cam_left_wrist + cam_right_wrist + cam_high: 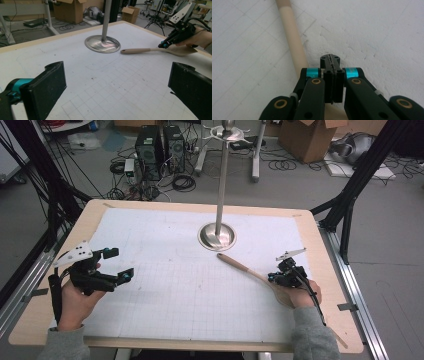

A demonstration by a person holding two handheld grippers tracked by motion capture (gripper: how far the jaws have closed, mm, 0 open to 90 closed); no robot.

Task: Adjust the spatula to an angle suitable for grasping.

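A wooden spoon point(243, 267) lies on the white gridded mat point(170, 285), its handle pointing toward the metal stand; it also shows in the left gripper view as the spoon point(140, 50). My right gripper point(276, 277) is shut with its pads pressed together and nothing between them. Its tip rests at the spoon where handle meets bowl. In the right gripper view the shut gripper point(330, 59) sits just right of the spoon handle point(292, 32), which passes under its body. My left gripper point(120, 264) hovers at the mat's left side, open and empty; its gripper point(117, 90) faces the stand.
A metal stand with a round base point(217, 236) and a tall pole point(222, 175) rises at the mat's far middle. The wooden table edge point(345, 285) runs close to the right hand. Cables, computer towers and cardboard boxes lie on the floor beyond.
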